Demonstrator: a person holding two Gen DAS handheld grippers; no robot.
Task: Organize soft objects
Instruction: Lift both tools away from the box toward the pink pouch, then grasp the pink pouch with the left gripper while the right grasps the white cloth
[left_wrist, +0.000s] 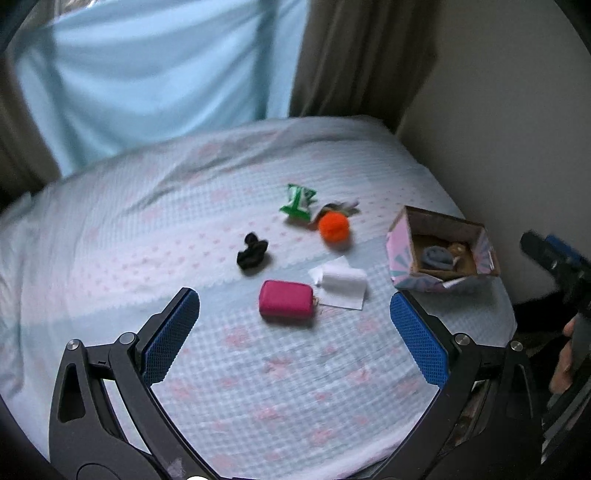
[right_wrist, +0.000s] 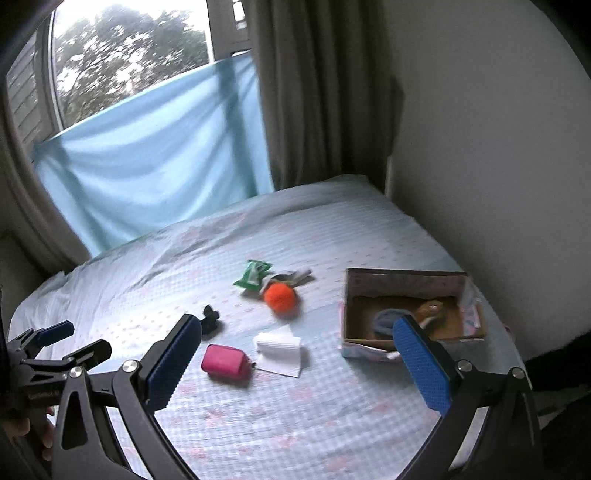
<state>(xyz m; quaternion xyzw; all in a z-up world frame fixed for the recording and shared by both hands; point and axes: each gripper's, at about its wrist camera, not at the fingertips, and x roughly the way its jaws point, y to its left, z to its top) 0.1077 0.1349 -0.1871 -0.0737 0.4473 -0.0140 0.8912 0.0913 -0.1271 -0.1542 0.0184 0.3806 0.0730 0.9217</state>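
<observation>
On the bed, a black scrunchie, a pink pouch, a green packet, an orange pompom and a folded white cloth are spread left of an open cardboard box. The left gripper and the right gripper are both held wide apart, with nothing between them.

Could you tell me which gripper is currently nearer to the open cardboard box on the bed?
Right, probably. The right gripper hovers just short of the cardboard box; the left gripper hangs farther left, over the pink pouch.
</observation>
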